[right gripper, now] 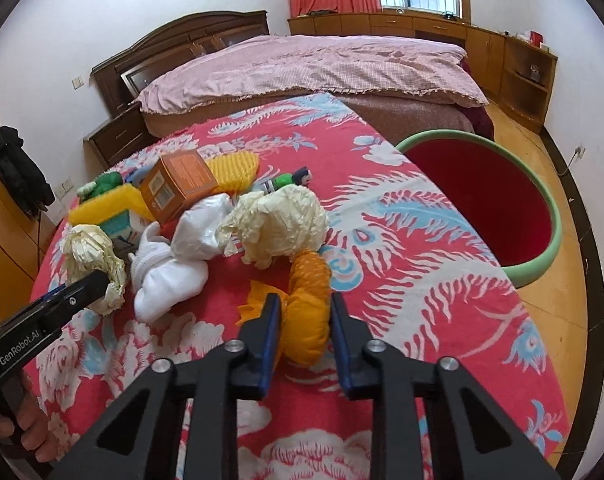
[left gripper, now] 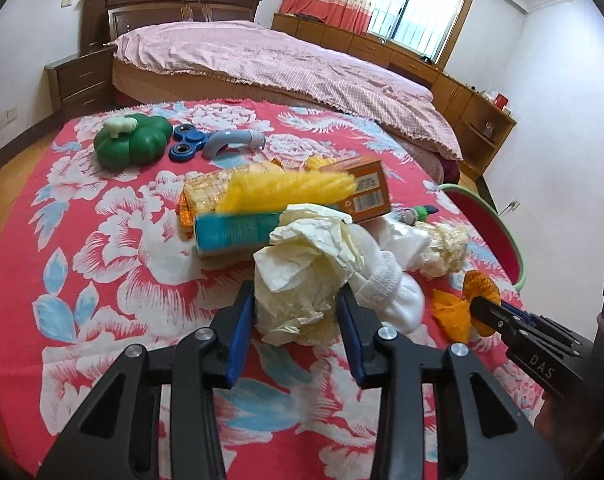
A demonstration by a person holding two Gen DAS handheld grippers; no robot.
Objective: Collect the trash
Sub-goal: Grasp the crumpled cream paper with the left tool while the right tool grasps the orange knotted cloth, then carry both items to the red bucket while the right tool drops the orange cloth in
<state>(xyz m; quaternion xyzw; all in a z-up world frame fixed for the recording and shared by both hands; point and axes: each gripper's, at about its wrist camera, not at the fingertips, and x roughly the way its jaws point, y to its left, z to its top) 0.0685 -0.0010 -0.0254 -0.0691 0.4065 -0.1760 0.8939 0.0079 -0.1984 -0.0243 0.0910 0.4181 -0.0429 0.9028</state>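
While most of the trash was lying on the table, two pieces were already between gripper jaws. The left gripper [left gripper: 296,312] had its blue pads pressed on both sides of a cream paper ball [left gripper: 302,280], so it was clamped on it, and the ball rested on the cloth. The right gripper [right gripper: 305,312] was closed on an orange net wrapper [right gripper: 308,308], which bulged between its pads and also touched the cloth. I judged that neither piece was lifted yet.

Beside the paper ball lay a white sock [left gripper: 386,292], touching it. A second cream paper ball [right gripper: 278,224] sat just behind the net wrapper, with a white tissue [right gripper: 200,226] against it. Further back stood a heap: an orange box [right gripper: 178,186], a teal box [left gripper: 234,232] and a yellow foam net [left gripper: 286,190] lying over them. A small doll [right gripper: 290,180] was near the heap.

At the far corner, well apart from the heap, were a green pumpkin toy [left gripper: 132,140], a blue spinner [left gripper: 186,142] and a grey curved tube [left gripper: 234,142]; these looked like toys, not trash.

The red bin [right gripper: 542,256] with a green rim stood just beside the table, on the right side. What I could see of its inside looked empty, so the collecting seemed to be at the beginning: two pieces gripped, nothing dropped in, and the heap was left to clear from the flowered cloth [right gripper: 422,240].
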